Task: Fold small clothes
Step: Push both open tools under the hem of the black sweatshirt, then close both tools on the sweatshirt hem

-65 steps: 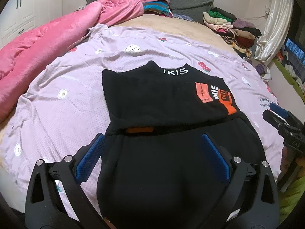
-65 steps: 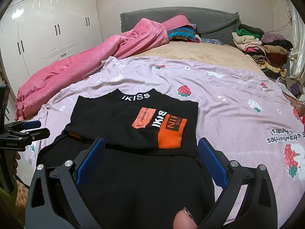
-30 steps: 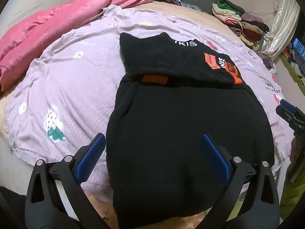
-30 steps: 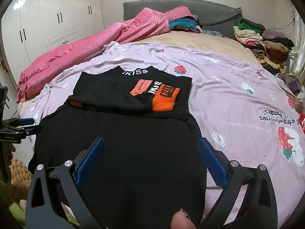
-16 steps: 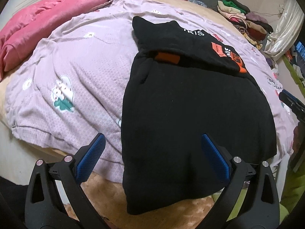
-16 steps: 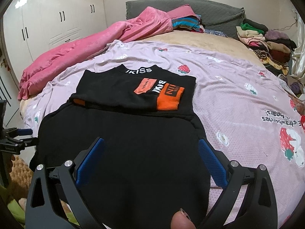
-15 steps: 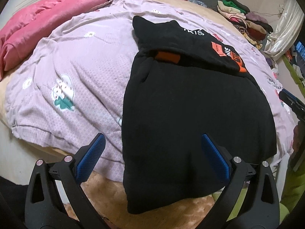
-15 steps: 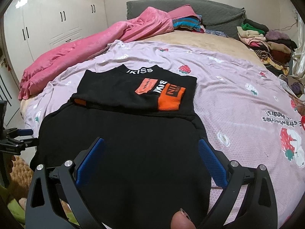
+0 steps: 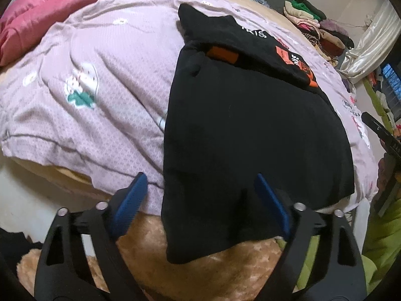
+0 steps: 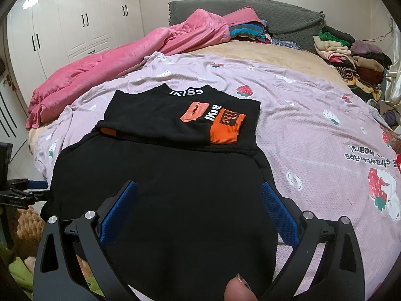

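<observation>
Lilac sheet (image 10: 313,130): thin dimpled cloth printed with strawberries and upside-down lettering, spread over most of the bed, wrinkled toward the near left corner.
Bed (image 10: 250,50): wide, tan cover bare at the far end, grey quilted headboard behind.
Wardrobe (image 10: 75,25): white panelled doors with dark handles along the left wall.
Blanket (image 10: 112,60): pink plush, bunched in a long ridge down the bed's left side.
Clothes pile (image 10: 351,55): mixed colours, heaped at the far right corner of the bed.
Garment (image 10: 175,188): black, soft matte knit, lying flat on the sheet at the near edge; top part folded down, showing an orange ribbed cuff, an orange label and white "IKISS" lettering at the collar. Its lower hem hangs over the bed edge above a tan fluffy rug (image 9: 213,271).
Left gripper (image 9: 203,200): black frame, blue ribbed pads, spread wide at the garment's near left corner, holding nothing; the cloth edge lies between the fingers.
Right gripper (image 10: 198,208): same build, spread wide over the garment's lower right part, gripping nothing.
</observation>
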A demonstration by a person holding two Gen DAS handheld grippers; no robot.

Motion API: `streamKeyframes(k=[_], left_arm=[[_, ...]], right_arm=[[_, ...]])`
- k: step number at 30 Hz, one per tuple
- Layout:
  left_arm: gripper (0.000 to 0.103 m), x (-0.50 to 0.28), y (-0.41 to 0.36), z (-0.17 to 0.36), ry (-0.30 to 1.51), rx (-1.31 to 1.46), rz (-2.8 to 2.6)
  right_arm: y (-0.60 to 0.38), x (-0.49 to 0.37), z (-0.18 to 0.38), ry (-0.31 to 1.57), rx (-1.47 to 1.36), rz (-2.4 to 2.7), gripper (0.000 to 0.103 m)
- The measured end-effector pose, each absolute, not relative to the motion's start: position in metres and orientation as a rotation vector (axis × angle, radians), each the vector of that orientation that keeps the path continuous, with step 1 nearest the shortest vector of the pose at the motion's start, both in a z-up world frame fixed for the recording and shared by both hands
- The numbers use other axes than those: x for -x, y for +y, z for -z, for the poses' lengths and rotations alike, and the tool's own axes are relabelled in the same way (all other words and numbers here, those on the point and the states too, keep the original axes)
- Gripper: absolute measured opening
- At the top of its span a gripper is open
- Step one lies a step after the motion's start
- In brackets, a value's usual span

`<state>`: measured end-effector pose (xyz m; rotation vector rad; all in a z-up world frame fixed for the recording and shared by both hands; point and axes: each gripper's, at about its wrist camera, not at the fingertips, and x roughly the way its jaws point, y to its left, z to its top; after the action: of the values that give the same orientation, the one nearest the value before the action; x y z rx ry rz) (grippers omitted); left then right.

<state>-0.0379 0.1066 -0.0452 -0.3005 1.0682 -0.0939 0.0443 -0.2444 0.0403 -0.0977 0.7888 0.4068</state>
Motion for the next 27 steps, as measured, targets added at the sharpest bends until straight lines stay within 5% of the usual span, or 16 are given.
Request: streamKeyframes(k=[9,11,21,27], left_arm=[[0.070,0.041,0.102,0.058,1.113,0.315,0.114],[0.059,0.041,0.101,0.061,1.124,0.315,0.121],[0.038,0.044,0.102,0.075,1.149,0.325,0.126],[0.038,0.047,0.107,0.078,1.148,0.362,0.135]], right_arm=[[-0.263,-0.033,-0.039,0.799,0.098,-0.380,0.098],[-0.270,-0.030,-0.037,0.813,0.098,-0.371,0.098],[-0.314,-0.008,-0.012,0.959,0.098,-0.342,0.098],[-0.327,0.012,0.012,1.086,0.062,-0.395,0.096]])
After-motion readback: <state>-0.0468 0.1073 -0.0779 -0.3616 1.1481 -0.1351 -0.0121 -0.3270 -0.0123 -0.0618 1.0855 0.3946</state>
